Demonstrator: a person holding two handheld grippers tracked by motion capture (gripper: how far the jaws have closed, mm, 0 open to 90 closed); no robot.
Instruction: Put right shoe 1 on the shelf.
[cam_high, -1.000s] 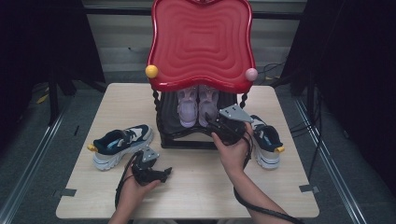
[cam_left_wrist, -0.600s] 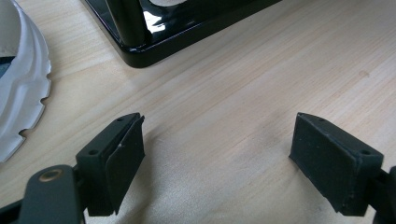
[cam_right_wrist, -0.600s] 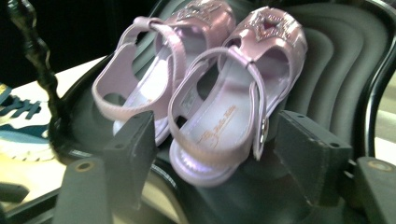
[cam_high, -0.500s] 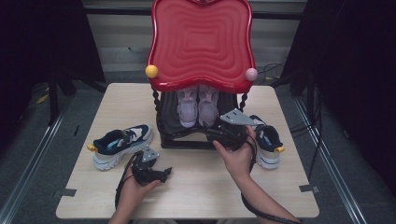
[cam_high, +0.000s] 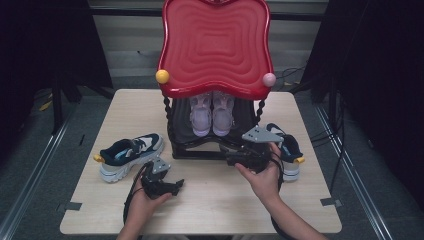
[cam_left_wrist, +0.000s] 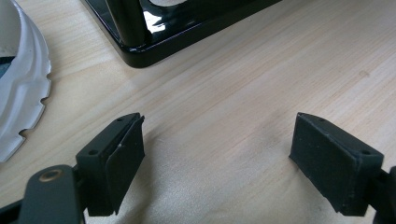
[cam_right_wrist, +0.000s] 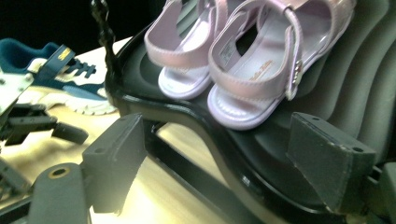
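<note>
Since both pink sandals (cam_high: 212, 113) sit side by side on the black lower shelf (cam_high: 240, 121) of the red-topped rack (cam_high: 216, 47), I hold my right gripper (cam_high: 231, 158) just in front of that shelf, its jaws having just been opening, now standing wide with nothing between them. From the right gripper view the pair (cam_right_wrist: 243, 60) rests on the ribbed shelf lining, toes toward me at the shelf's front lip, heels and straps toward the back; each sandal's long axis runs front to back on the shelf, the two lying parallel and touching or nearly so. I judge they lie that way so the toes face outward, as shoes on a display rack do.

My left gripper (cam_high: 175, 185) rests low on the table (cam_high: 220, 200), jaws apart and empty, bare wood between them in the left gripper view, with the rack's black base (cam_left_wrist: 154, 42) ahead and the white sole of the left sneaker (cam_left_wrist: 18, 79) at the edge. That sneaker (cam_high: 127, 155) lies left of the rack, its long axis across the table, heel toward the rack. Its mate (cam_high: 287, 150) lies right of the rack, beside my right hand (cam_high: 262, 180), running front to back with its yellow tip nearer me
</note>
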